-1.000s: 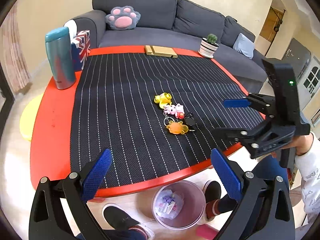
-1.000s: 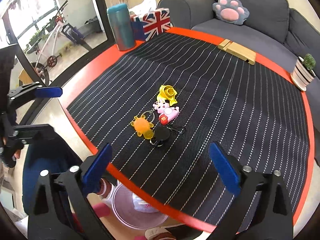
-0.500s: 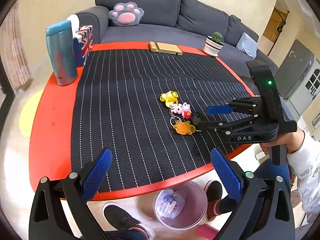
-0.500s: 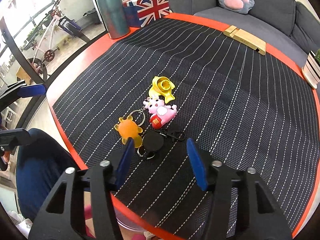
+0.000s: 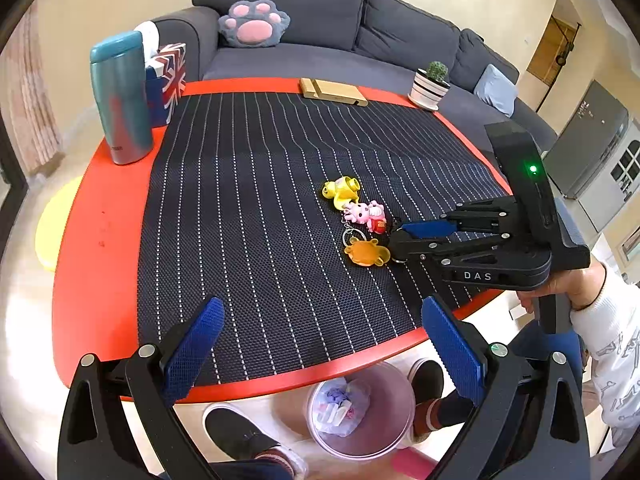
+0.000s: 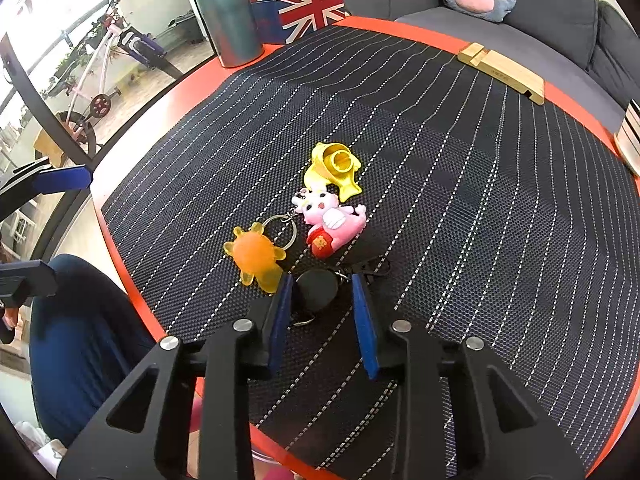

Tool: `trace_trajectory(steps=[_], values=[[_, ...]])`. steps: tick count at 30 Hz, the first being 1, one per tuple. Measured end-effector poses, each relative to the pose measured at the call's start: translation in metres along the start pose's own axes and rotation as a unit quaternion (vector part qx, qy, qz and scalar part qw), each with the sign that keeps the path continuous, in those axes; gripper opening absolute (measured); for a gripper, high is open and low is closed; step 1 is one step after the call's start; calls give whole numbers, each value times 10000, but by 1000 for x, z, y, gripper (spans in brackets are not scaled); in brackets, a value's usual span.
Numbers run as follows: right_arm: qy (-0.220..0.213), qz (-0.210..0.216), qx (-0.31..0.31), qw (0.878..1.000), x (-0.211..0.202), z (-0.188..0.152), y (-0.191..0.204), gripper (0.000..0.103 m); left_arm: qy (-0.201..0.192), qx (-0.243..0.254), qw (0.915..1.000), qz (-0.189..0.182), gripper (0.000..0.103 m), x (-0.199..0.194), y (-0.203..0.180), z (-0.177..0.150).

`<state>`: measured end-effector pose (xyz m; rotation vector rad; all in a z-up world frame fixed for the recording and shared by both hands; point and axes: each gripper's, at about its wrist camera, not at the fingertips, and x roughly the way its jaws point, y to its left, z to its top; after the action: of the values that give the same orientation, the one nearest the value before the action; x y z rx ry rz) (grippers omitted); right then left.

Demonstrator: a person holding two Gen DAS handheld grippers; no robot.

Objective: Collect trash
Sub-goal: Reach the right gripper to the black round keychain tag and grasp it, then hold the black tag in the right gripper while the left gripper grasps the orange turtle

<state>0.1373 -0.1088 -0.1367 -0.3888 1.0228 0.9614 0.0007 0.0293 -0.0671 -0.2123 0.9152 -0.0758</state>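
Below the table edge, the bin (image 5: 362, 416) holds crumpled wrappers (image 5: 338, 406).

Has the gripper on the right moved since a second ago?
Yes. The right gripper came down to the keychains on the mat; its jaws are closing around the black reel.

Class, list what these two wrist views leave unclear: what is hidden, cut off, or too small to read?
- Black disc: left wrist view, hidden behind the right gripper; right wrist view, its lower edge sits behind the closing fingers.
- Pad contact with the disc: cannot tell.
- Bin: contents a blur; table edge cuts its far rim.
- Plant pot: right wrist view, cut by the frame edge.
- Flask lettering: too small.
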Motion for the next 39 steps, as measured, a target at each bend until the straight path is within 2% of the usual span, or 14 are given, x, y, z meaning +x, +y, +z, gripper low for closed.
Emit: trace_trajectory(steps=[8,23,28,39], values=[[-99,-9,50,9999,-10,-2,-1,25,9,75,10000,-46,95,5,-6,2],[-509,-143,327,9981,-64,-2,-20,25,143,526,9985,-25,95,30,-34,24],[-612,-191,405,9971,-78,-4,-26,25,305,720,9969,82,95,47,-45,30],[-705,-269,516,9958,-93,-14,-40,25,640,604,9947,534,94,87,-51,31]])
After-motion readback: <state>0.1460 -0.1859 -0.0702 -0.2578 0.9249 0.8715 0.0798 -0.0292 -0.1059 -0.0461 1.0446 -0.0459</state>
